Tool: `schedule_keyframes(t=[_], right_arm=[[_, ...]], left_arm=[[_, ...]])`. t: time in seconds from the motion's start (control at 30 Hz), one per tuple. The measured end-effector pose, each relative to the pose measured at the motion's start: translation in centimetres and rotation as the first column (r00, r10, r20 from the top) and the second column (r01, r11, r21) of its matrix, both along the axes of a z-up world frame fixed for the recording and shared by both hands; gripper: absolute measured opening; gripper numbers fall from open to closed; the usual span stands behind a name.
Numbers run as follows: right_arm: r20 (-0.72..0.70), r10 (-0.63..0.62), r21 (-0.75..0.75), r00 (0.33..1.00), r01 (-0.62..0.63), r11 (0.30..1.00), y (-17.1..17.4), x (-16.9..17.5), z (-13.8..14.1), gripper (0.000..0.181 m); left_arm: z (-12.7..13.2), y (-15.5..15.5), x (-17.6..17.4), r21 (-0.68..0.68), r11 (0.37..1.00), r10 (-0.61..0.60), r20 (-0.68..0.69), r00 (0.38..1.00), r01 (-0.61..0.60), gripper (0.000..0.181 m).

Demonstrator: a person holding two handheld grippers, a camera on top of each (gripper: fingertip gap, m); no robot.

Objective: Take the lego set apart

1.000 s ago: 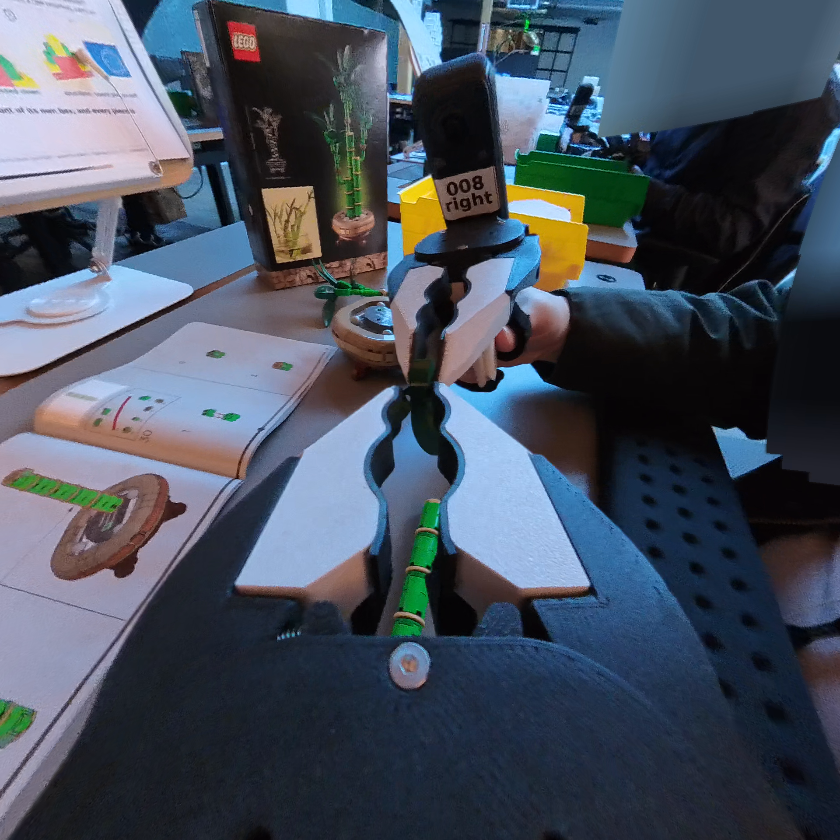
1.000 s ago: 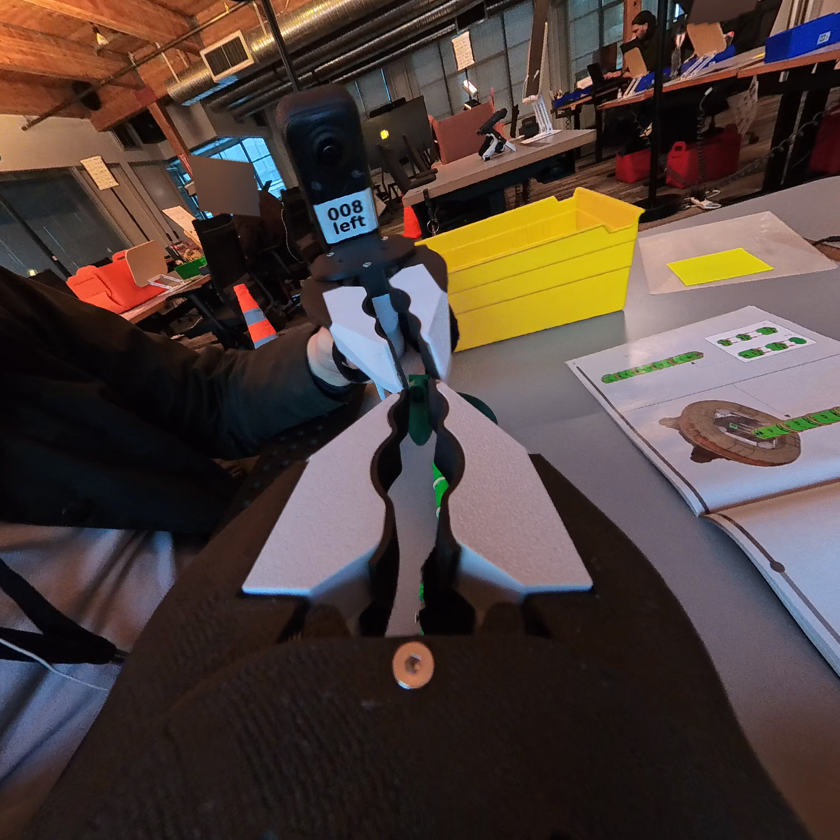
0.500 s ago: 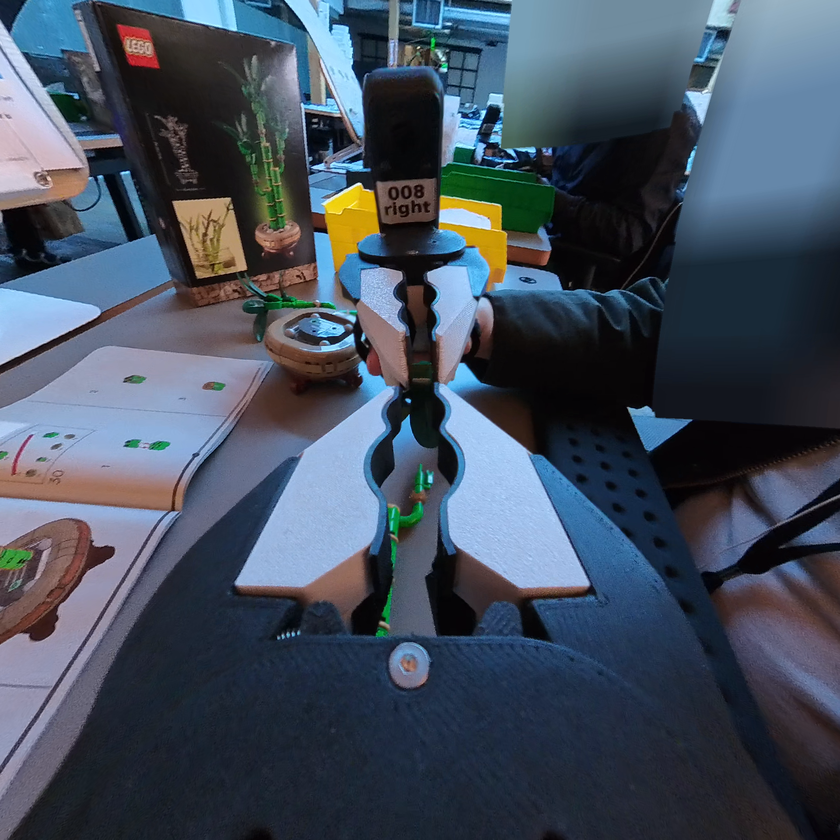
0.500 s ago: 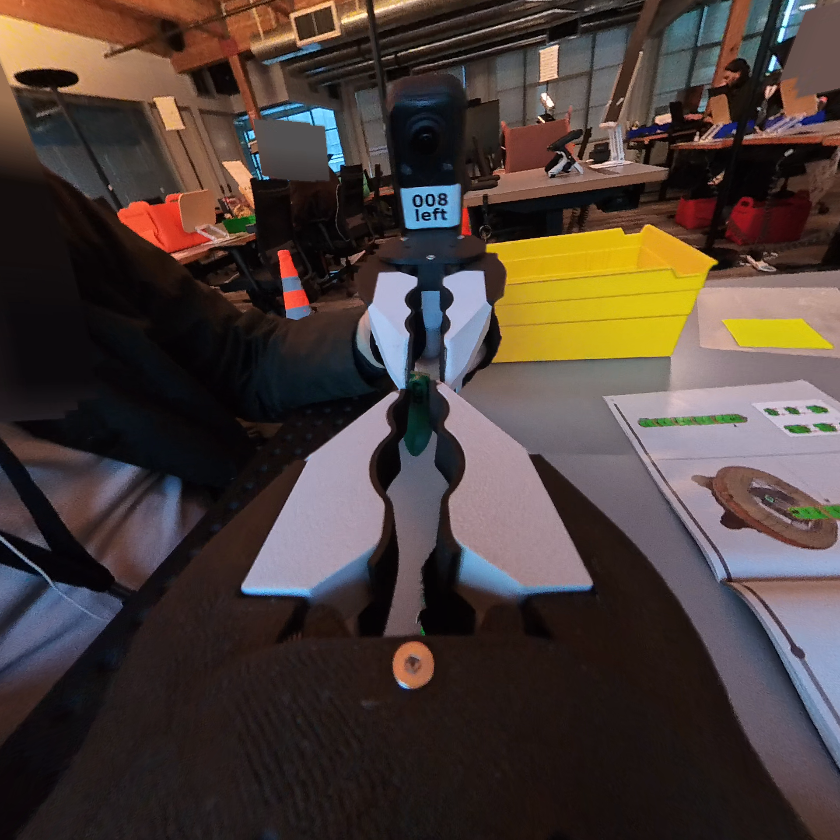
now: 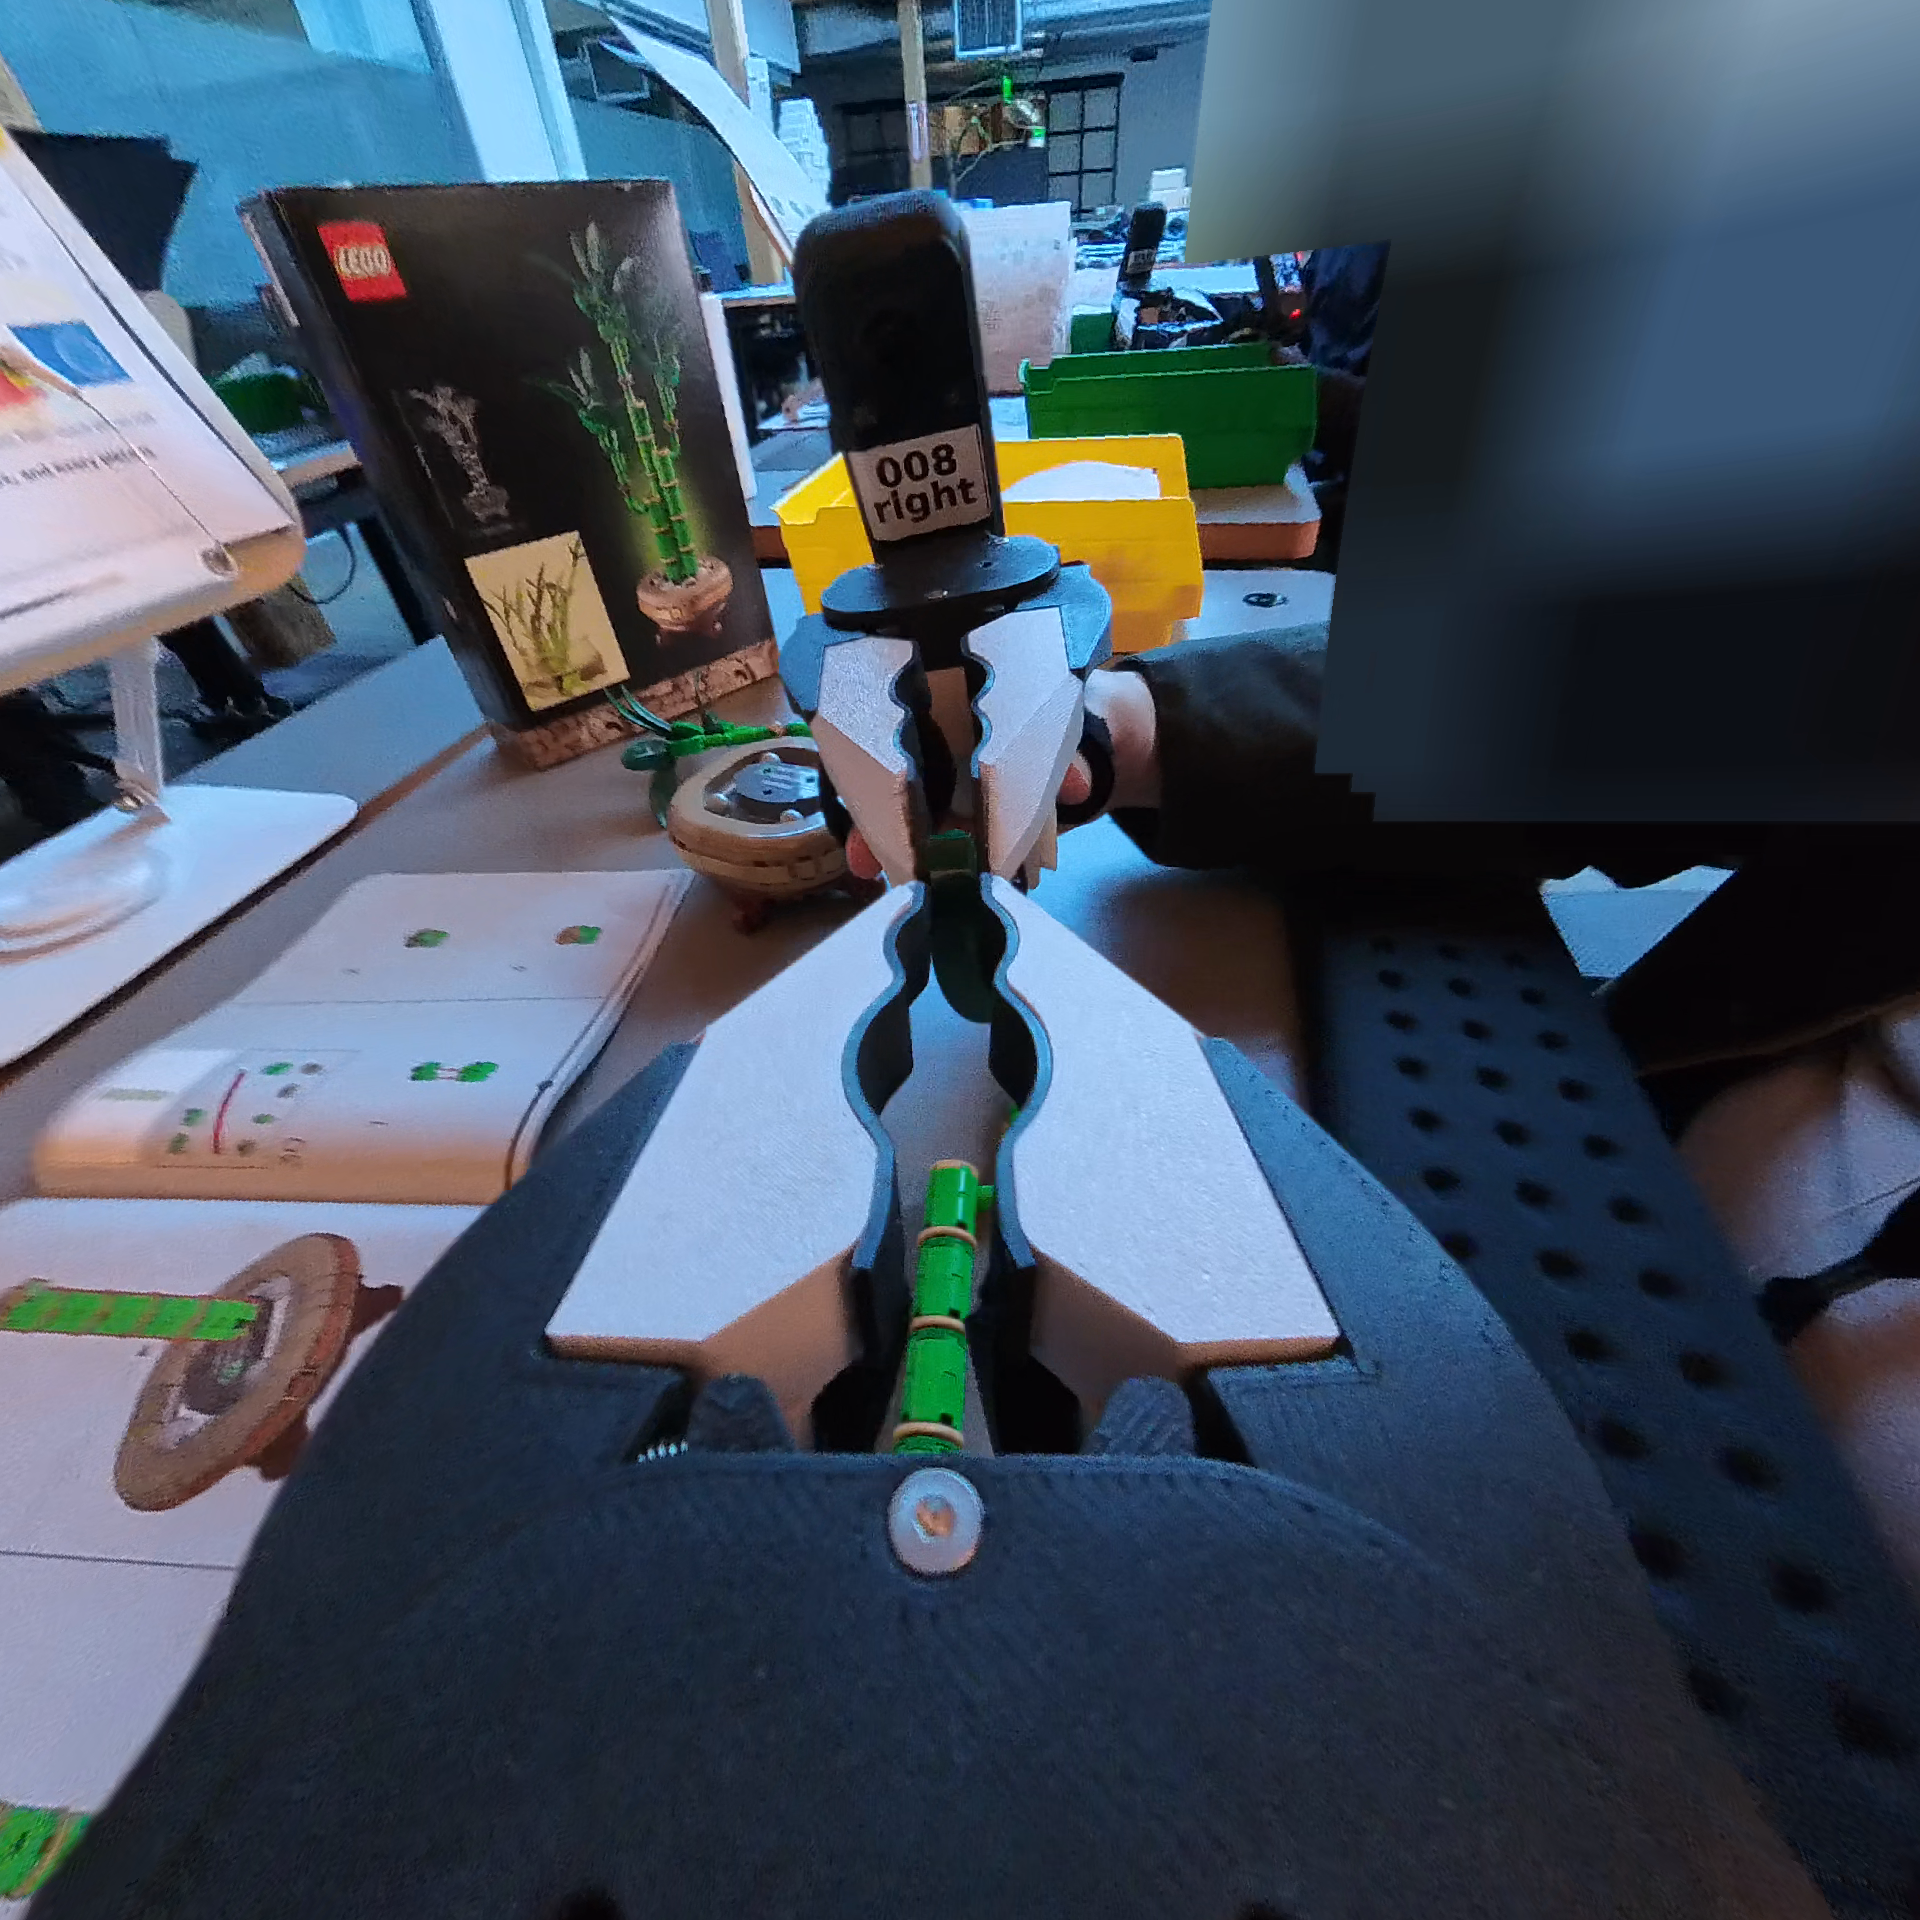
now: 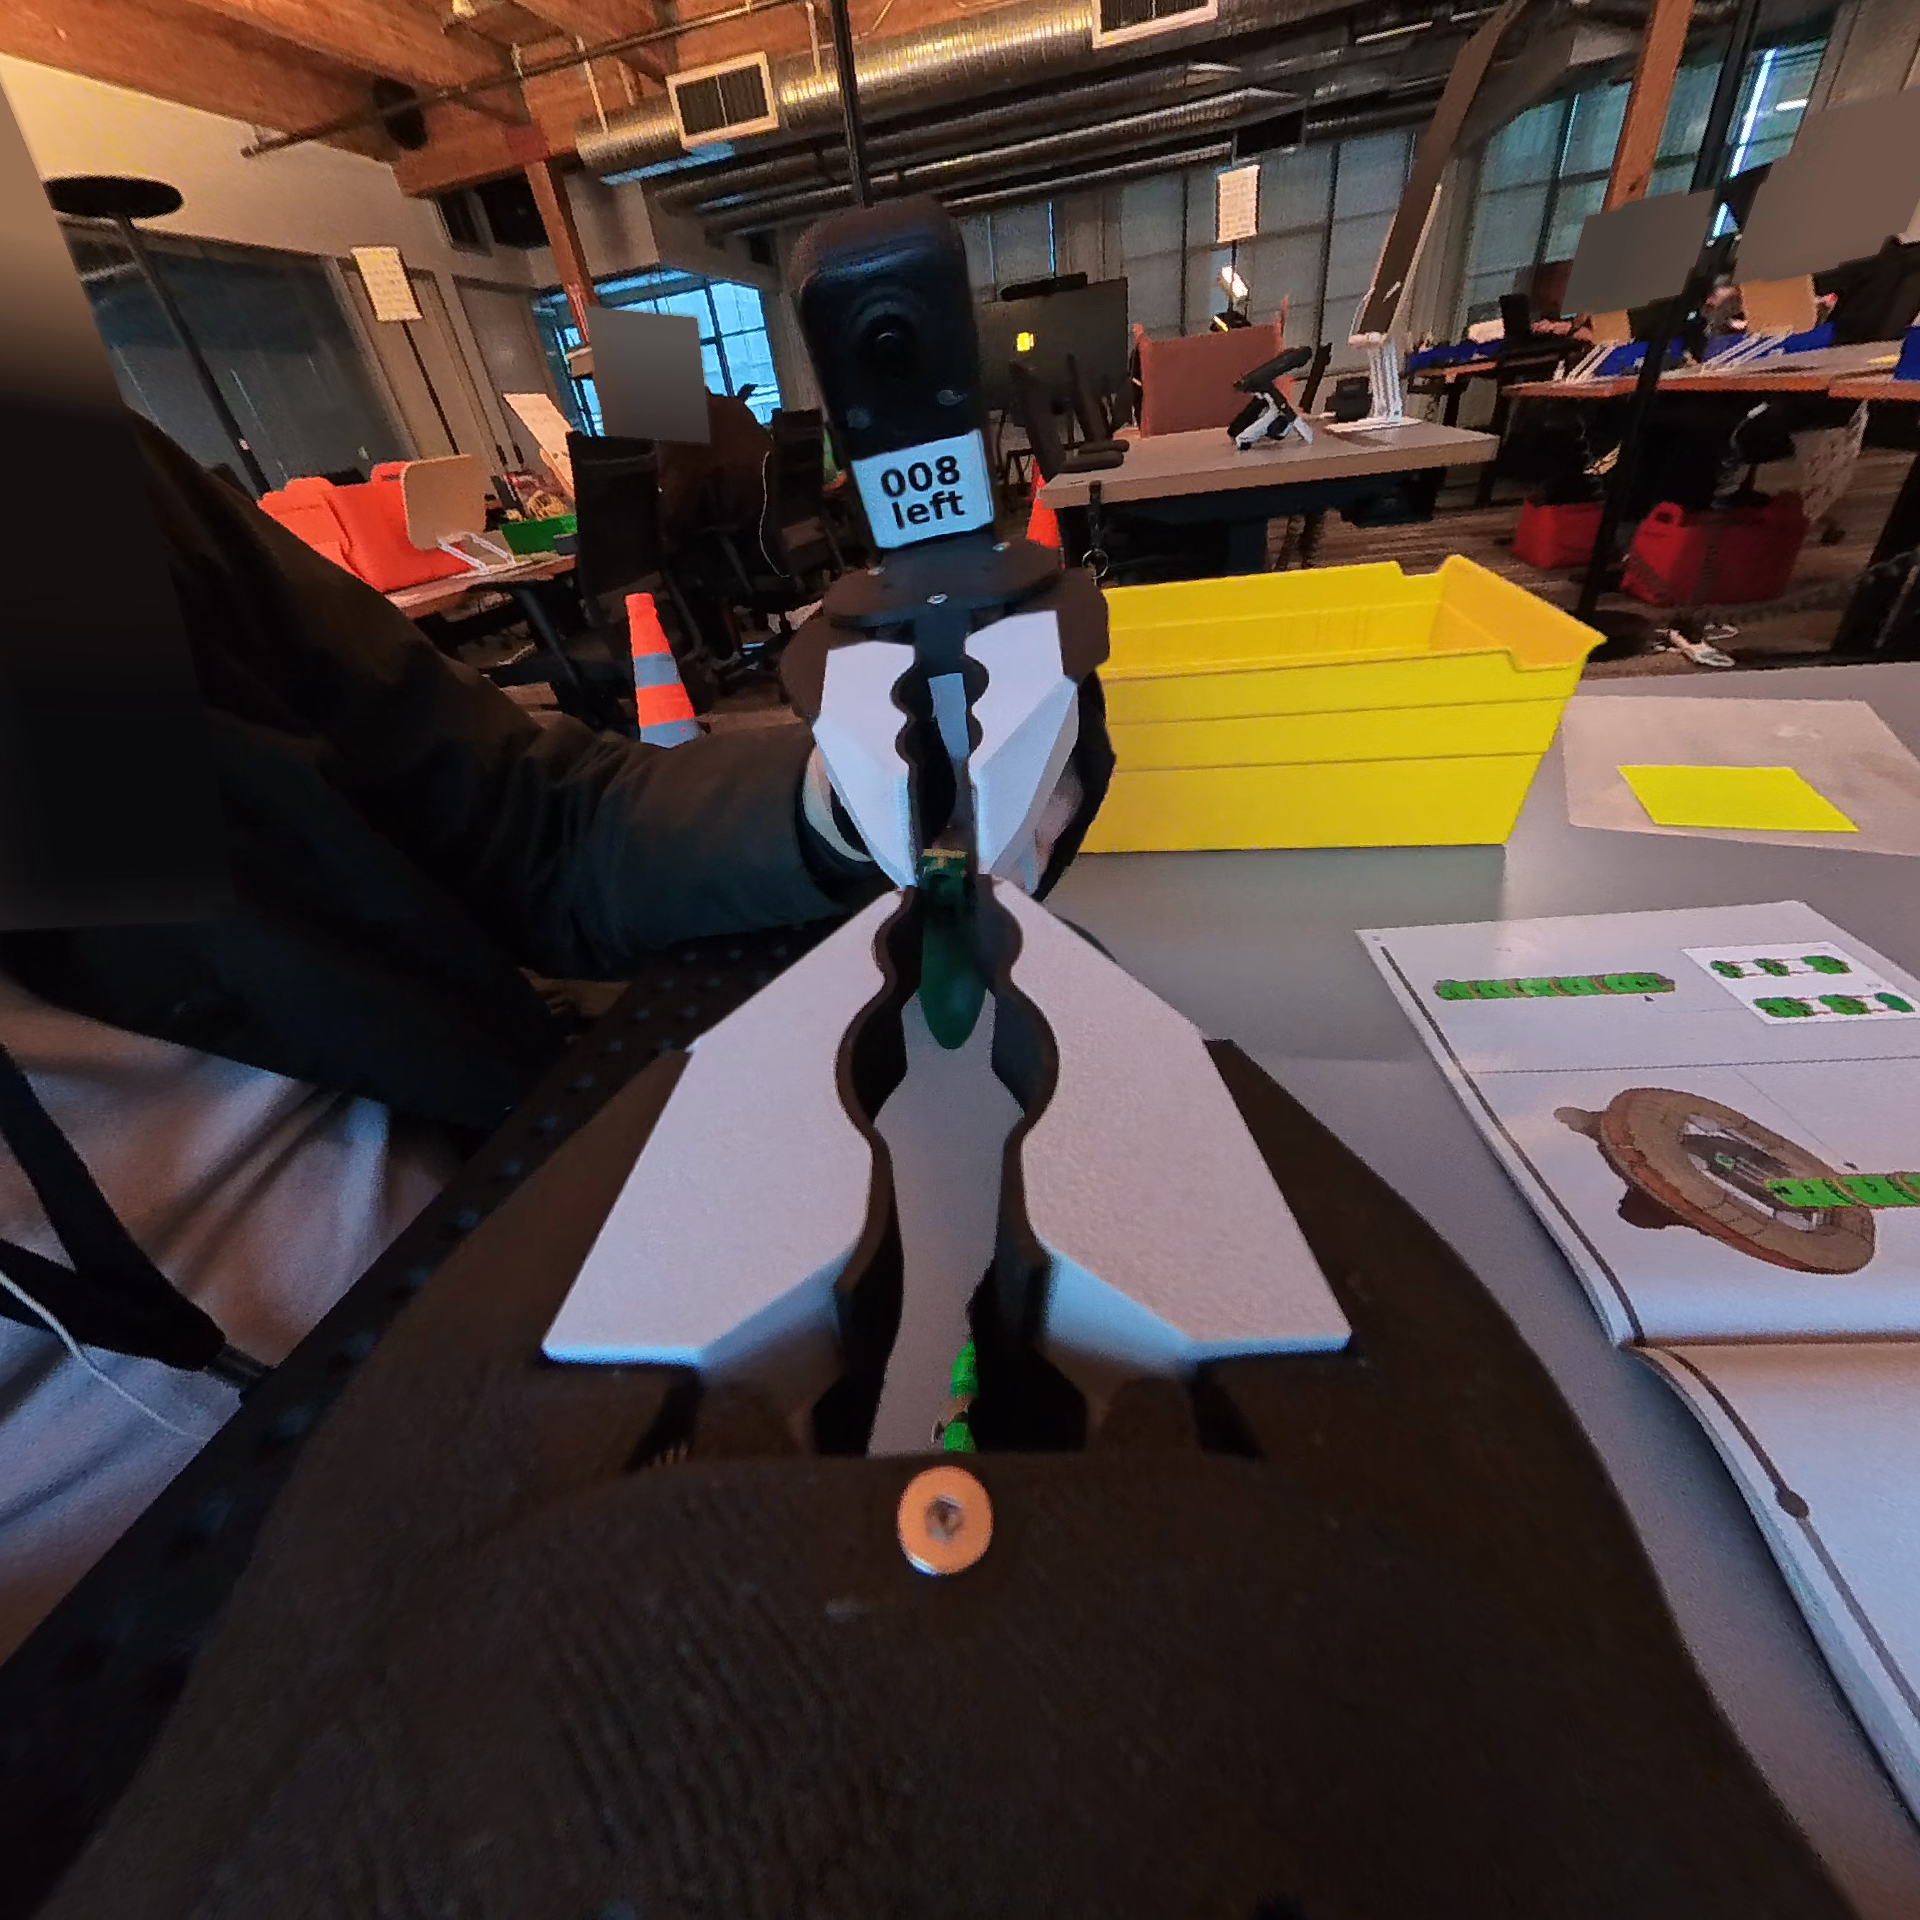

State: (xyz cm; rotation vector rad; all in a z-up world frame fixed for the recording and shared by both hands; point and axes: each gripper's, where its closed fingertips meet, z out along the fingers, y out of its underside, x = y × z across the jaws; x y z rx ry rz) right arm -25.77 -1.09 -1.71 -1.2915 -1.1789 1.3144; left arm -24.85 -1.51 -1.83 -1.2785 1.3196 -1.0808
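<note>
Grey table (image 6: 1299,935): open instruction booklet (image 5: 436,1029) at left, lego box (image 5: 520,447) upright at far left, yellow bin (image 6: 1330,727) beyond. Round brown lego base (image 5: 764,821) sits near the box. Left gripper (image 5: 951,894) and right gripper (image 6: 945,899) meet tip to tip above the table, both closed down on one dark green leaf piece (image 6: 948,987). Light green bamboo stalk (image 5: 940,1309) lies between the left gripper's fingers, nearer the camera.

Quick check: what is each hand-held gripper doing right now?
Left hand-held gripper: shut on the dark green leaf piece.
Right hand-held gripper: shut on the same leaf piece.
</note>
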Motion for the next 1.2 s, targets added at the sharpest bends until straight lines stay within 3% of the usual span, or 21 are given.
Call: schedule_keyframes(t=[0.27,0.4,0.57,0.73,0.87,1.03,1.2], right_arm=[[-0.004,-0.034,-0.012,0.999,0.034,0.999,0.2,-0.2,0.4,0.007],[0.017,-0.059,0.058,0.998,0.058,0.997,-0.1,-0.2,0.8,0.006],[-0.029,-0.041,0.017,0.999,0.042,0.999,-0.2,-0.4,1.0,0.007],[-0.001,-0.061,0.022,0.998,0.061,0.998,0.1,-0.2,0.7,0.006],[0.009,-0.083,0.026,0.996,0.083,0.996,0.7,0.2,0.3,0.006],[0.044,-0.05,0.029,0.998,0.049,0.998,0.3,0.6,0.1,0.006],[0.088,-0.064,0.07,0.994,0.058,0.996,-0.1,1.2,0.5,0.007]], left_arm=[[0.3,0.2,-0.1,-0.026,1.0,0.009,0.022,1.0,-0.009,0.006],[0.7,0.0,-0.1,0.002,1.0,0.011,0.052,0.999,-0.011,0.006],[0.9,-0.2,-0.2,0.0,1.0,-0.006,0.06,0.998,0.006,0.006],[0.5,0.1,-0.1,-0.071,0.997,-0.004,0.069,0.998,0.009,0.005],[0.2,0.7,0.2,-0.217,0.976,-0.002,0.102,0.995,0.024,0.005],[0.1,0.4,0.5,-0.113,0.993,0.03,0.049,0.998,-0.024,0.005],[1.3,0.0,0.2,-0.089,0.996,0.039,0.088,0.995,-0.031,0.005]])
